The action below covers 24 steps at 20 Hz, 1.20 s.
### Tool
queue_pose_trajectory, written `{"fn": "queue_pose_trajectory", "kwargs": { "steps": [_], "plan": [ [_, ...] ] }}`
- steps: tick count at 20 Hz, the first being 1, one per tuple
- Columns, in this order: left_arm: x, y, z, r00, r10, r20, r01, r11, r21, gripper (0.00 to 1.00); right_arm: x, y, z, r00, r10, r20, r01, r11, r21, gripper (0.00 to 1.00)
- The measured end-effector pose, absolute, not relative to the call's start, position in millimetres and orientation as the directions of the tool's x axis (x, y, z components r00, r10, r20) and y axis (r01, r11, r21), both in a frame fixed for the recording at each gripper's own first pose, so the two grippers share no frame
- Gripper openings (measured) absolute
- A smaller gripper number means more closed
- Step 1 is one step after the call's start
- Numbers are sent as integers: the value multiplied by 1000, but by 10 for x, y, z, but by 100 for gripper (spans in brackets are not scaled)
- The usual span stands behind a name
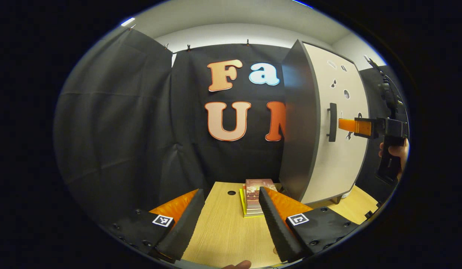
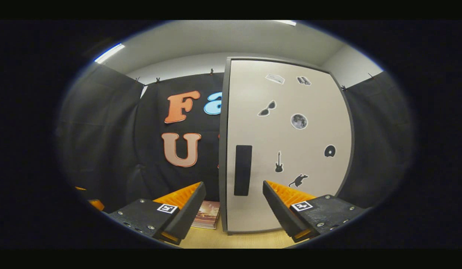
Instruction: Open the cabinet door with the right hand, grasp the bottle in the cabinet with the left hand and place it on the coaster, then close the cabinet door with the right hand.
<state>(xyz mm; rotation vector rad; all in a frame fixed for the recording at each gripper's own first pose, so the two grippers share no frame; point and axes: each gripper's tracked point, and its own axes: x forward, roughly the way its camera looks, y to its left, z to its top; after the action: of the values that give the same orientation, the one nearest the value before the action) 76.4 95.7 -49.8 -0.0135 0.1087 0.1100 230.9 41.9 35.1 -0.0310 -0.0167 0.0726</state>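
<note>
The cabinet (image 1: 328, 157) stands on the wooden table with its pale door (image 2: 290, 149) shut, which hides the inside. A dark vertical handle (image 2: 242, 170) sits near the door's left edge, also seen as the handle (image 1: 331, 122). My right gripper (image 2: 232, 200) is open and faces the door, with the handle just ahead between its fingers and apart from them. From the left gripper view, the right gripper (image 1: 346, 125) reaches toward the handle from the right, held by a hand (image 1: 395, 151). My left gripper (image 1: 231, 209) is open over the table with nothing in it.
A small stack of books (image 1: 255, 196) lies on the table (image 1: 223, 231) just left of the cabinet, also seen as the books (image 2: 206, 215). A round cable hole (image 1: 231, 192) sits behind them. Black cloth walls close the booth at the back and left.
</note>
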Motion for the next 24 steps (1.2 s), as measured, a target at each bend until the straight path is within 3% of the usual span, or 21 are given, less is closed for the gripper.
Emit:
{"fn": "queue_pose_trajectory", "kwargs": {
  "steps": [5,9,11,12,13,14,18,19,20,23,24],
  "plan": [
    [974,1265,-685,978,150,-147,-153,988,-11,95,2873,380,308,999,40,0,-40,999,-33,95],
    [1022,1489,-806,968,188,-168,-190,982,1,95,3134,287,264,1000,7,-9,-7,1000,-17,89],
    [1005,1531,-847,964,200,-178,-203,979,4,95,3172,271,251,1000,5,-7,-5,1000,-26,73],
    [1012,1561,-870,962,205,-181,-208,978,4,95,3172,265,256,1000,2,-5,-2,1000,-29,58],
    [1023,1574,-872,961,208,-182,-211,978,3,96,3166,274,261,1000,6,-2,-6,1000,-29,52],
    [1014,1576,-880,961,206,-183,-209,978,4,96,3169,269,264,1000,7,-3,-7,1000,-27,39],
    [968,1490,-874,963,192,-188,-193,981,13,95,3110,262,262,1000,14,-11,-14,1000,-8,34],
    [968,1461,-855,965,187,-185,-188,982,15,95,3100,258,257,1000,16,-14,-16,1000,0,29],
    [959,1421,-836,966,183,-184,-183,983,18,95,3072,251,260,1000,19,-15,-19,1000,12,32],
    [831,1268,-840,969,168,-182,-167,986,23,95,2935,257,277,999,29,-22,-28,999,26,27],
    [790,1215,-825,970,165,-179,-163,986,26,95,2876,250,279,999,34,-24,-33,999,31,22]
  ]
}}
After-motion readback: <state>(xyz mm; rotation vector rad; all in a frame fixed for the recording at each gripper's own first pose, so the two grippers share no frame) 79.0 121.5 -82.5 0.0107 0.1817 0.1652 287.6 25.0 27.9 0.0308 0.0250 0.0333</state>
